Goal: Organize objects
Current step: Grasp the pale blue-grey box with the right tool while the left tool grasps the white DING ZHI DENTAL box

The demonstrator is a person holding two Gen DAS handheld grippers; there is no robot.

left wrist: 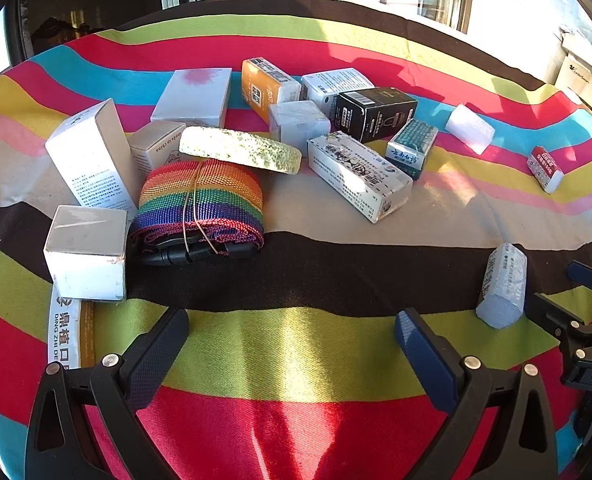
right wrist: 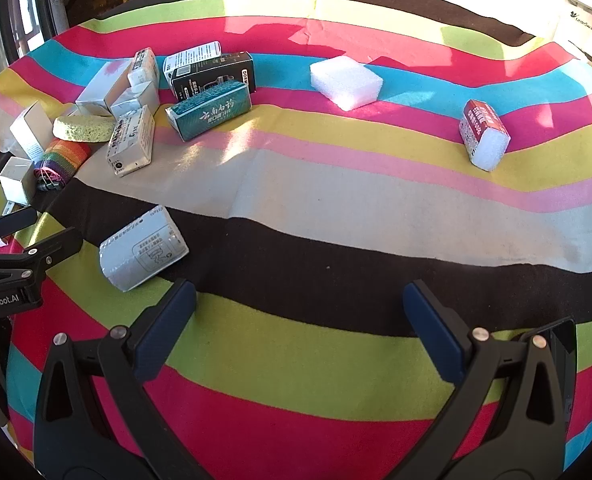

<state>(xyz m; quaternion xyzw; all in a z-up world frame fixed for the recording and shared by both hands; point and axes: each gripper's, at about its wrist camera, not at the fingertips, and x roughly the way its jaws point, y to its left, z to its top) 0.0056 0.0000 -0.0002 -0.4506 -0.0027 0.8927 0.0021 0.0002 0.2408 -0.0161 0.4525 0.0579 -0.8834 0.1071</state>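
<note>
Striped cloth (right wrist: 336,208) — boxes heaped left, foam block (right wrist: 346,82) apart.

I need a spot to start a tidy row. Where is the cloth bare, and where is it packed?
Bare: the cream and black stripes between the long white box, the red-labelled pack and the foam block. Also the near stripes beneath both open tongs. Packed: the pile around the rainbow strap and sponge.
</note>
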